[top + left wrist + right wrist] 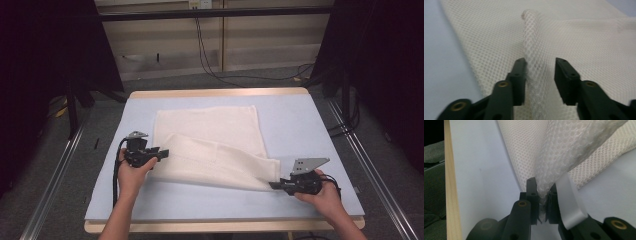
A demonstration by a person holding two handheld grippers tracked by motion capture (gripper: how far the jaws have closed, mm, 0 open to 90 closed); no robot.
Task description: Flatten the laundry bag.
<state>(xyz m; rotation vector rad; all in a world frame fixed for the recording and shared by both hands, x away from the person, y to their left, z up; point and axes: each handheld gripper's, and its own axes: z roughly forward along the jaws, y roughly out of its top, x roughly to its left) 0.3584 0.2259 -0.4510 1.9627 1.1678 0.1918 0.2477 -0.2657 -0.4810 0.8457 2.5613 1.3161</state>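
A cream mesh cloth (210, 145) lies on a pale blue table (295, 120), a little left of the table's middle. Its near edge has been lifted and drawn back over itself, so a raised fold runs across the front of the cloth.

At the cloth's near right corner, the right gripper (275, 185) is clamped tight on a bunched point of the mesh; in the right gripper view (541, 195) the fabric is pinched between the jaws and a white label (570, 200) hangs beside them. At the cloth's near left edge, the left gripper (164, 153) has its jaws parted — in the left gripper view (540, 72) a standing ridge of mesh runs between them, brushing one pad while the other stands clear, so it is not gripped.

This looks like a folding step — one corner held, the other just let go or about to be retaken. The next move likely calls for the left gripper to close on its edge, level with the right corner, so both sides travel evenly across the cloth.

Beyond the table, grey floor (165, 80) and trailing cables (210, 60).
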